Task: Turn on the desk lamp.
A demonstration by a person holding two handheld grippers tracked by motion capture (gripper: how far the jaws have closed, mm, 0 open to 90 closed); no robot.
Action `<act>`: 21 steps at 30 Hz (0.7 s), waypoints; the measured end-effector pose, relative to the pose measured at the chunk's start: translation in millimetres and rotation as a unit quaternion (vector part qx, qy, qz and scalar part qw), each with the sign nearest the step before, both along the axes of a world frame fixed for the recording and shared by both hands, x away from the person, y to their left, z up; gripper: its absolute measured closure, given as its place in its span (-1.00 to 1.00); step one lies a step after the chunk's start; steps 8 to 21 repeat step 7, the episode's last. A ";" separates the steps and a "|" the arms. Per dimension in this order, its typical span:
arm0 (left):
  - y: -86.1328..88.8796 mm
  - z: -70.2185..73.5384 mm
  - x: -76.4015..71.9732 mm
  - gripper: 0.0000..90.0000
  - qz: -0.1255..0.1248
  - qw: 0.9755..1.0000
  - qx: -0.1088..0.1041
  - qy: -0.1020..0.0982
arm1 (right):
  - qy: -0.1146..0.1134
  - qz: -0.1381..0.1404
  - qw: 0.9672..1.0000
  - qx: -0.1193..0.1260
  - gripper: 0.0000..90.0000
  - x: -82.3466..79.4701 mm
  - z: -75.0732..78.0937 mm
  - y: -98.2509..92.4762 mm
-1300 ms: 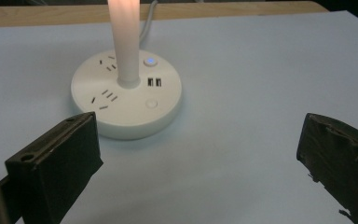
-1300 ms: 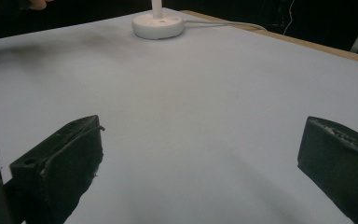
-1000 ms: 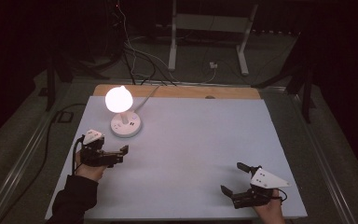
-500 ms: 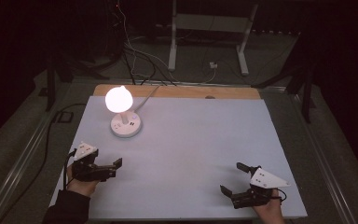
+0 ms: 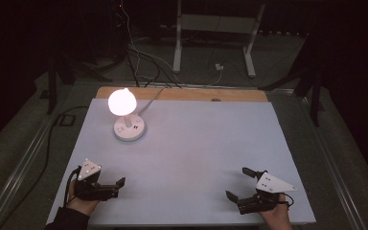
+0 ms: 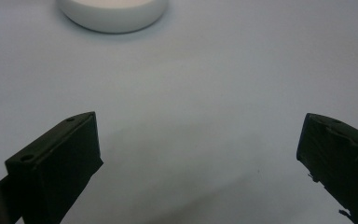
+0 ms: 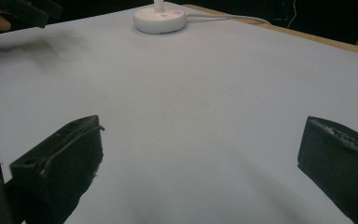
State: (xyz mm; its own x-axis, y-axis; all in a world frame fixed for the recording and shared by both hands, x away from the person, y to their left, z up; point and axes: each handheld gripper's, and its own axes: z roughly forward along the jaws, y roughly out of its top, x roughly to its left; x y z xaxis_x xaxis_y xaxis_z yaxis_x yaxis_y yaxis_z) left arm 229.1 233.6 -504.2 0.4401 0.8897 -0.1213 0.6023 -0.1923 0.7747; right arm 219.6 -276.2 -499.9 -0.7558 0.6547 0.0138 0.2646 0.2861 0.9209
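A small white lamp with a glowing bulb [image 5: 122, 101] stands on a round white base [image 5: 130, 128] at the table's back left. Its base [image 6: 112, 14] sits at the top of the left gripper view and far off in the right gripper view [image 7: 160, 18]. My left gripper [image 5: 120, 186] rests near the front left edge, jaws wide open [image 6: 198, 126] and empty, pointing right. At the front right, my right gripper [image 5: 238, 183] is open [image 7: 200, 126] with nothing between its jaws, pointing left and away. Both stand well apart from the lamp.
A white sheet [image 5: 196, 143] covers the table, with a wooden strip [image 5: 187, 93] along the back edge. The lamp's cable [image 5: 148, 100] runs off the back. Beyond stand a metal frame [image 5: 211, 43] and floor cables. The left hand with its gripper [image 7: 18, 11] appears at the right gripper view's top left.
My left gripper has drawn back from beside the lamp toward the front left edge of the table. The right gripper has stayed put.
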 end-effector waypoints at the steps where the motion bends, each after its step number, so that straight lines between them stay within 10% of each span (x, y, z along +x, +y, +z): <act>1: 0.3 -1.6 -0.7 -0.99 -0.002 1.000 0.000 -0.002 | 0.000 0.000 1.000 0.001 -1.00 0.0 0.1 -0.1; 21: -2.3 -2.4 1.1 -0.99 -0.008 1.000 -0.007 -0.001 | -0.002 -0.002 1.000 0.002 -1.00 0.3 0.6 -1.2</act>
